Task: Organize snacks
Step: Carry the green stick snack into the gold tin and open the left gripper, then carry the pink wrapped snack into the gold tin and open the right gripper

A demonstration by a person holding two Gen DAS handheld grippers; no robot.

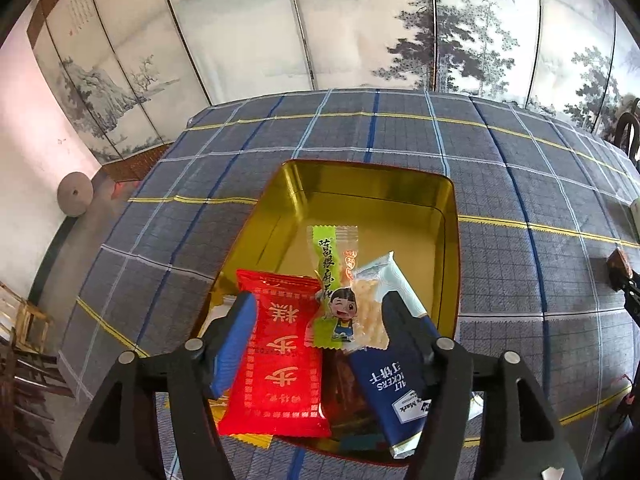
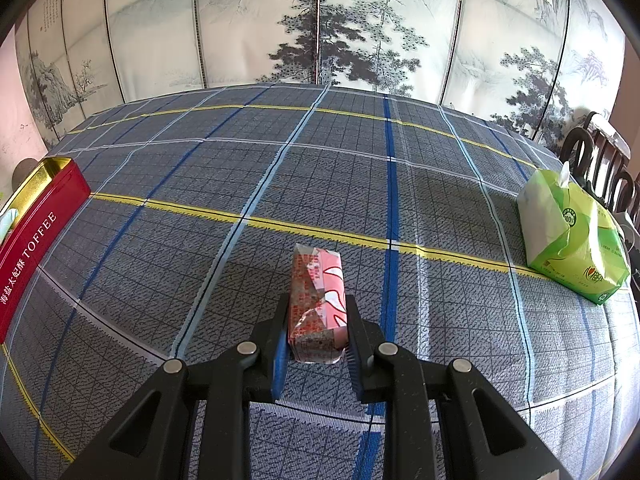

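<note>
In the left wrist view my left gripper [image 1: 316,316] hangs open above the near end of a gold-lined tin [image 1: 450,240]. Between and below its fingers lie a red packet [image 1: 276,364], a green-and-clear packet [image 1: 340,300] and a navy cracker packet [image 1: 394,376], all inside the tin. I cannot see the fingers touching any of them. In the right wrist view my right gripper [image 2: 318,316] is shut on a pink snack packet [image 2: 318,304] just above the cloth. The tin's red "TOFFEE" side [image 2: 36,240] shows at the far left.
A blue-grey plaid tablecloth [image 2: 320,168] covers the table. A green tissue pack [image 2: 572,236] sits at the right, near a dark wooden chair [image 2: 600,160]. A painted folding screen [image 2: 320,20] stands behind the table. The other gripper's tip [image 1: 620,268] shows at the left view's right edge.
</note>
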